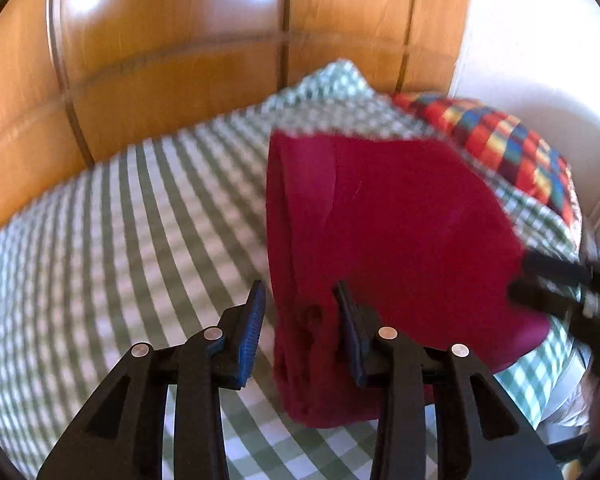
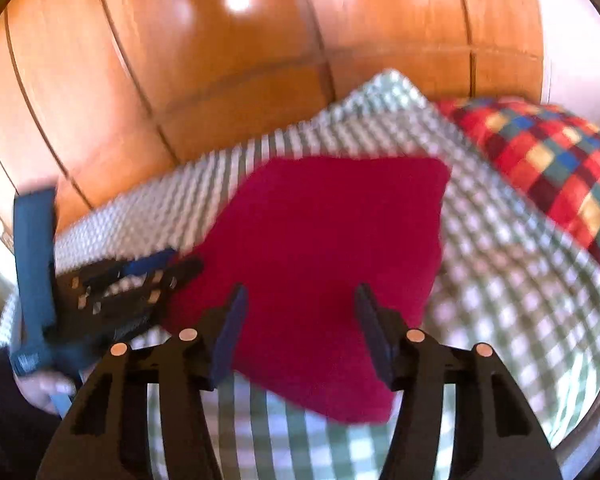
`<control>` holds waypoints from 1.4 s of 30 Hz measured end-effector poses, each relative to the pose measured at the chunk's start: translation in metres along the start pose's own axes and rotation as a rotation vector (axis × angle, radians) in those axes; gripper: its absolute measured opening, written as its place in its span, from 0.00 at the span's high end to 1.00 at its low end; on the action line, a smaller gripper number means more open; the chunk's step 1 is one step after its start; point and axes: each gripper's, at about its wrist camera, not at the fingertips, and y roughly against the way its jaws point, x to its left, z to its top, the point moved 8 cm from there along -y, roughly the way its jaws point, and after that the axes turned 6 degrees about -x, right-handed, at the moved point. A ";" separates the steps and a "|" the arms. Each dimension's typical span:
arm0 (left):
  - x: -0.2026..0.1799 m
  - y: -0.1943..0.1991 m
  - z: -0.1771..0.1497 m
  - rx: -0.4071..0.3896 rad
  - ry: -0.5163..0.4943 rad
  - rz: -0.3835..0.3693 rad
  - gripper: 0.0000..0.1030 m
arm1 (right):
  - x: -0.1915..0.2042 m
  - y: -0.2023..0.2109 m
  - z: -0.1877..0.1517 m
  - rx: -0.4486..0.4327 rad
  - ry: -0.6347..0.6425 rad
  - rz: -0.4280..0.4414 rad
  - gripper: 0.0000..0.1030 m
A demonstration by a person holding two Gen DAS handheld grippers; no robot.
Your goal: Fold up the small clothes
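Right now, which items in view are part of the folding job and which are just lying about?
Job:
red garment
left hand-held gripper
right hand-held gripper
green checked cloth, the work surface

Lying about:
multicoloured checked pillow
wooden wardrobe

Right gripper [image 2: 300,328] hangs with jaws spread over the red cloth [image 2: 320,272] — a folded slab lying on the green checked cover [image 2: 500,280]. Left of the cloth, the left gripper [image 2: 140,280] is blurred; right of it, a multicoloured checked pillow [image 2: 552,168].
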 end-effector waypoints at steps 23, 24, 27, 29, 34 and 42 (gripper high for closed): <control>0.004 0.119 -0.006 -0.218 0.092 0.159 0.28 | 0.015 0.046 0.001 -0.161 -0.011 -0.243 0.09; 0.005 0.125 -0.006 -0.225 0.095 0.165 0.27 | 0.016 0.048 0.000 -0.167 -0.012 -0.251 0.07; 0.007 0.137 -0.008 -0.241 0.104 0.180 0.23 | 0.016 0.055 -0.002 -0.180 -0.018 -0.269 0.04; 0.007 0.144 -0.010 -0.248 0.110 0.183 0.18 | 0.017 0.061 -0.004 -0.190 -0.016 -0.284 0.03; 0.001 0.156 -0.012 -0.269 0.095 0.193 0.11 | 0.018 0.070 -0.006 -0.214 -0.018 -0.305 0.03; -0.004 0.168 -0.013 -0.286 0.080 0.201 0.11 | 0.018 0.077 -0.007 -0.228 -0.026 -0.319 0.02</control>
